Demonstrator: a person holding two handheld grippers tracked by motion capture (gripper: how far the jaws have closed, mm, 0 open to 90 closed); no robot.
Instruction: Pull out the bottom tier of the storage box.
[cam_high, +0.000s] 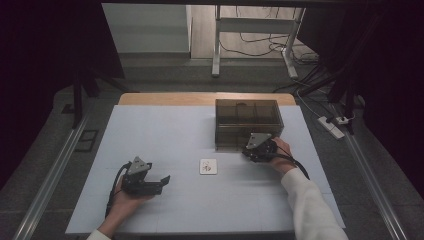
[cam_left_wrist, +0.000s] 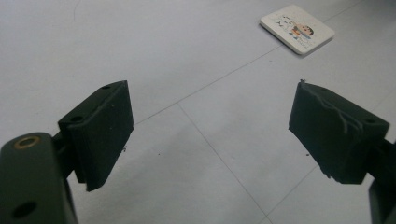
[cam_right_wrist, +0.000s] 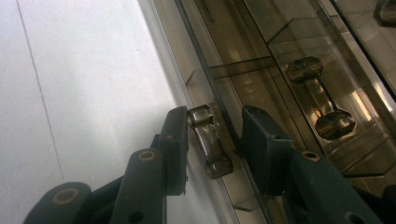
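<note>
The right gripper (cam_high: 258, 148) sits at the front face of the smoky brown transparent plastic drawer box (cam_high: 248, 122), its jaws parted around the small translucent brown drawer handle (cam_right_wrist: 209, 145), one pad touching it, the other apart. The left gripper (cam_high: 146, 181) rests spread and empty, the square white picture coaster (cam_high: 208, 166) ahead of it.
</note>
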